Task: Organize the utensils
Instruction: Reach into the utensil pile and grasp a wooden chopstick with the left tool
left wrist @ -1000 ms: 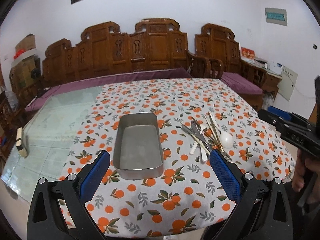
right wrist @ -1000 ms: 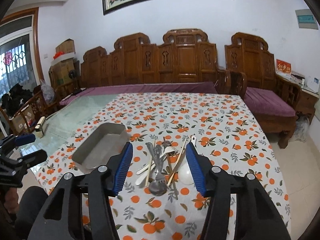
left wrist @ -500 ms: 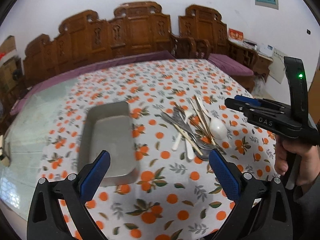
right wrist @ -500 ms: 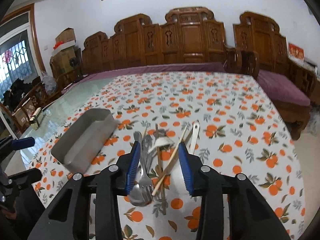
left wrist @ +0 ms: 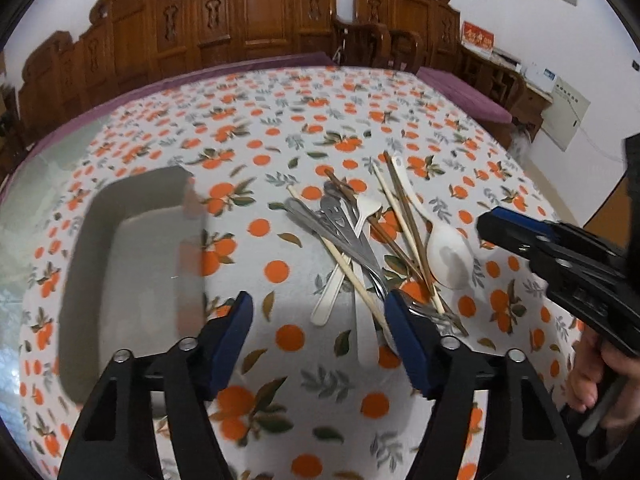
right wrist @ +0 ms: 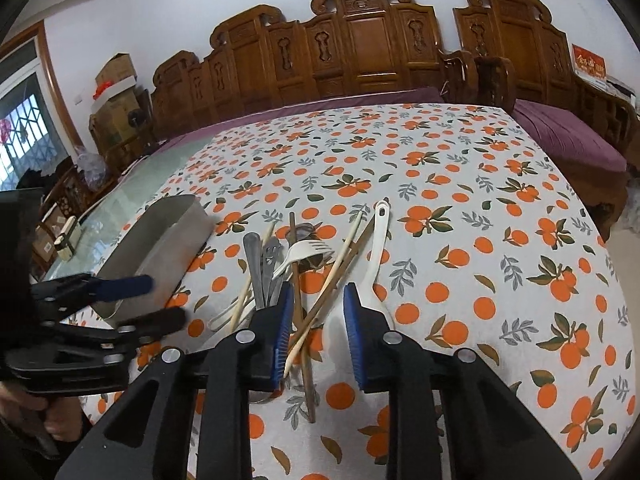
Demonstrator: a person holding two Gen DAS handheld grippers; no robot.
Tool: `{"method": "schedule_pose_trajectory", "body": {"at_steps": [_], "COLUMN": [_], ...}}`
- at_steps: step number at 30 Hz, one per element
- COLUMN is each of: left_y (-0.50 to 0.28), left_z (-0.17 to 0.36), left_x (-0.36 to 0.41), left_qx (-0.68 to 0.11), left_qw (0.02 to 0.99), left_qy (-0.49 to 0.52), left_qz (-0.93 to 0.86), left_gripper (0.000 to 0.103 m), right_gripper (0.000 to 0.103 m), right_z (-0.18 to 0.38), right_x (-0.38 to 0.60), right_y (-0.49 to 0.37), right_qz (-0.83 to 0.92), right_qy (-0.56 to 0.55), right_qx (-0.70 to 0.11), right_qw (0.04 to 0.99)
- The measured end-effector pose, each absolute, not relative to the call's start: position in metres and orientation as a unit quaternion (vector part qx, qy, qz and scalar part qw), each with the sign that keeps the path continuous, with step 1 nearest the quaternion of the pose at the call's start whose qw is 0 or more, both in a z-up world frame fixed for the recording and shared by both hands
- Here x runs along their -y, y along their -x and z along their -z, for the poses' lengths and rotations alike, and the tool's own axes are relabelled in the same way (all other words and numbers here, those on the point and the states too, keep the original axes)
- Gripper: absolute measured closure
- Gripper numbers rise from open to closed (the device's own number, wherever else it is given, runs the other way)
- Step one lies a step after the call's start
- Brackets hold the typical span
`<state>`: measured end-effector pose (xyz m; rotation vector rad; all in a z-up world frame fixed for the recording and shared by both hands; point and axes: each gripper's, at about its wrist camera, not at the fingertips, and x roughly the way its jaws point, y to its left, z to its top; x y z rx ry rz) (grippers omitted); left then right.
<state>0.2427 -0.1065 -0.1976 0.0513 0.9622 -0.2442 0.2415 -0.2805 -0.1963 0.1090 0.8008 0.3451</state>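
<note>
Utensils [left wrist: 360, 248] lie heaped mid-tabletop: steel cutlery, white plastic spoon [left wrist: 448, 256], wooden chopsticks. Rectangular metal tin [left wrist: 132, 272] left, empty. Left gripper [left wrist: 320, 312] closing, clasping nothing; right gripper [right wrist: 316, 312] closing astride chopsticks [right wrist: 320, 304], not pinching.

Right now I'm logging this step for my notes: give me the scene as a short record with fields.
surface: table with orange-print cloth
container: metal tray, empty
utensils: mixed pile beside the tray
left gripper: closing, nothing between the jaws
right gripper: closing, chopsticks between the jaws, not yet pressed
</note>
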Motion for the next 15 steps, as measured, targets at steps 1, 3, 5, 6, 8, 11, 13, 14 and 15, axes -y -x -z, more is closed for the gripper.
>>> {"method": "schedule_pose_trajectory", "body": {"at_steps": [1,3,5,6,8,11,13,14,15], "left_y": [-0.249,-0.259,-0.269,-0.274,-0.283,-0.289,-0.292,-0.293,-0.295], "left_z": [0.204,0.212,0.22,0.224,0.229,0.233,0.235,0.236,0.237], "left_x": [0.11,0.113,0.115,0.115,0.114,0.112,0.112,0.113,0.113], "left_qx": [-0.47,-0.481,-0.493,-0.5,-0.51,-0.518,-0.523,-0.525,-0.526], "left_qw": [0.874,0.868,0.861,0.857,0.851,0.845,0.841,0.84,0.838], "left_qy": [-0.021,-0.015,-0.002,0.008,0.027,0.049,0.061,0.064,0.066], "left_qz": [0.12,0.122,0.122,0.122,0.121,0.122,0.124,0.125,0.126], "left_gripper": [0.046,0.052,0.058,0.059,0.065,0.068,0.073,0.076,0.076], "right_gripper": [0.076,0.076,0.076,0.076,0.076,0.076,0.076,0.076,0.076], "right_z": [0.197,0.198,0.2,0.2,0.2,0.2,0.201,0.201,0.201], "right_x": [0.282,0.282,0.283,0.283,0.283,0.281,0.28,0.279,0.279], "right_y": [-0.243,-0.244,-0.245,-0.246,-0.246,-0.247,-0.247,-0.247,-0.248], "right_qz": [-0.166,-0.162,-0.159,-0.157,-0.157,-0.157,-0.157,-0.158,-0.158], "right_qy": [-0.051,-0.048,-0.048,-0.048,-0.049,-0.044,-0.042,-0.041,-0.04], "right_qx": [-0.388,-0.391,-0.392,-0.394,-0.394,-0.393,-0.393,-0.393,-0.394], "right_qw": [0.905,0.905,0.905,0.905,0.905,0.905,0.905,0.905,0.905]}}
